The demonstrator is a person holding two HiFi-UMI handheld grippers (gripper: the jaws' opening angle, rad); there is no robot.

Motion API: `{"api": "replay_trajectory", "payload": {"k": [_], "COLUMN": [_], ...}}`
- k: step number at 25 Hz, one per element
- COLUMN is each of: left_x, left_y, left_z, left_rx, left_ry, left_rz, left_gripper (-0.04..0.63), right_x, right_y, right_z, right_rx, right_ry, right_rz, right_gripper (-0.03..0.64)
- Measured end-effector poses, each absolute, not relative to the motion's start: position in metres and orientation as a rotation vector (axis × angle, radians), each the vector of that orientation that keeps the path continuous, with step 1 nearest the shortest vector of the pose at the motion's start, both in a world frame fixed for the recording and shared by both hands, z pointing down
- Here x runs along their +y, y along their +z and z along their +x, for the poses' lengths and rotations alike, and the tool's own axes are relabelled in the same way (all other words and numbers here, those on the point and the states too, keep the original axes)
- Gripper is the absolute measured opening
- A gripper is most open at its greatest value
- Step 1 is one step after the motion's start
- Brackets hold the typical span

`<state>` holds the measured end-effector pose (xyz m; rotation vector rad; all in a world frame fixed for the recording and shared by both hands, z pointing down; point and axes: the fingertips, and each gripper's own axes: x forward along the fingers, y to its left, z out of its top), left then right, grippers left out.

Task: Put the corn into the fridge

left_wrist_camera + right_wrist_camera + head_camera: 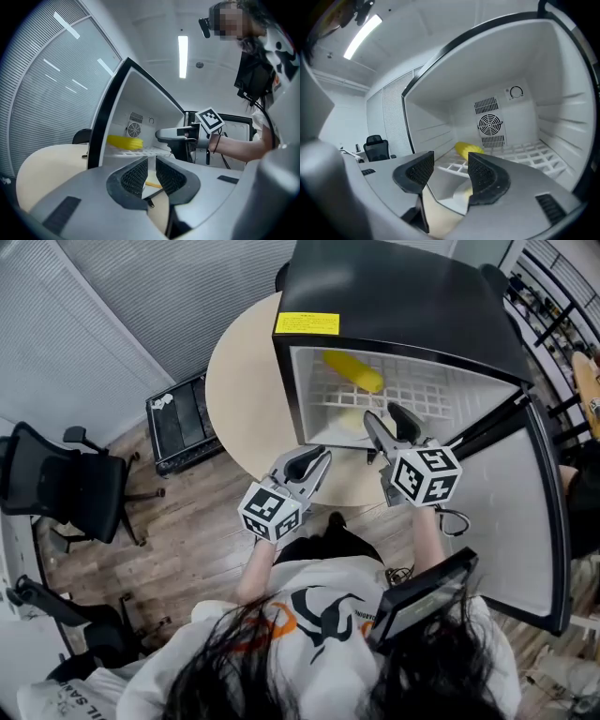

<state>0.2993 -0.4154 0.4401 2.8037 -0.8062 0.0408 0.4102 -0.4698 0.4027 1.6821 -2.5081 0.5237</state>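
The yellow corn [353, 371] lies on the white wire shelf [427, 395] inside the black mini fridge [394, 296], towards its back left; it also shows as the corn [468, 149] in front of the rear fan and as the corn [124, 141]. My right gripper [387, 416] is at the fridge's open front, short of the corn; its jaws stand open, and the right gripper [451, 159] holds nothing. My left gripper [309, 457] hovers level at the table's near edge, left of the fridge opening. The left gripper [151, 161] has its pads nearly together and is empty.
The fridge stands on a round beige table [239, 381], with its door [525, 512] swung wide to the right. A black office chair [56, 484] and a low black cart [183, 423] stand on the wooden floor to the left.
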Motion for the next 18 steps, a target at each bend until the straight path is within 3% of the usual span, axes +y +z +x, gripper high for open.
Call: {"api": "replay_trajectory", "payload": {"k": [7, 18], "left_x": [-0.393, -0.371], "left_y": [0.445, 0.450], "left_z": [0.295, 0.287], "left_rx": [-0.752, -0.733], "left_ry": [0.058, 0.043], "left_rz": [2.813, 2.799], "left_gripper": [0.060, 0.060], "right_x": [-0.427, -0.388], "right_y": [0.416, 0.433], "right_z": [0.399, 0.373], "right_rx": [-2.481, -2.463], "right_ry": [0.653, 0.725], "right_rz": [1.852, 1.847], "right_gripper": [0.157, 0.086]}}
